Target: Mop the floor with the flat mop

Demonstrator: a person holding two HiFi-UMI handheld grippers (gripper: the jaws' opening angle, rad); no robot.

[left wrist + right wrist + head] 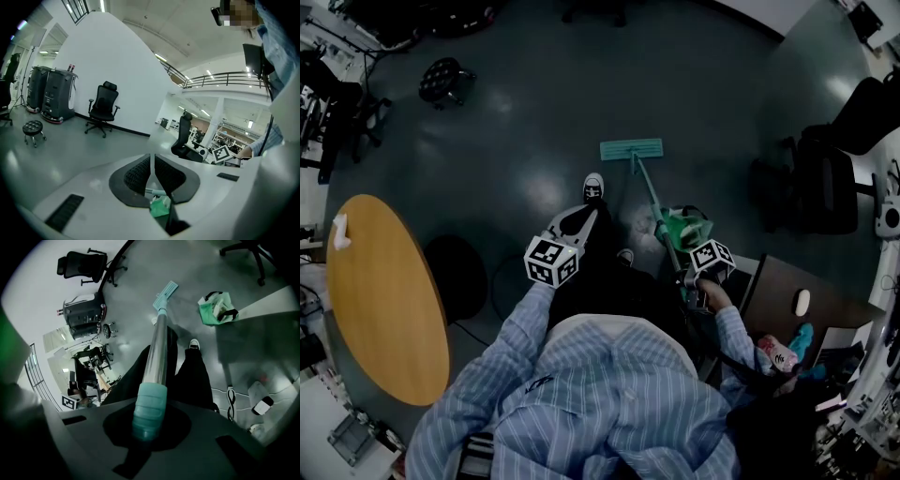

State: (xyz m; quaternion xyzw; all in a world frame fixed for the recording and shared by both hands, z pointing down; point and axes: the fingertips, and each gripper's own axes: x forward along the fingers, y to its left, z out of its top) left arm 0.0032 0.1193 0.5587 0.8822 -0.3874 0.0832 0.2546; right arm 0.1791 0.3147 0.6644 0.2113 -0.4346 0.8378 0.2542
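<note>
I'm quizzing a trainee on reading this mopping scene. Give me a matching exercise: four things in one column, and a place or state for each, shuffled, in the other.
1. mop head
2. green bag
3. round table
4. left gripper

A. fingers together, empty
B. wooden top, far left in the head view
C. on the floor, right of the pole
D. flat on the floor, at the pole's far end

Pairs: 1-D, 2-C, 3-B, 4-A.
</note>
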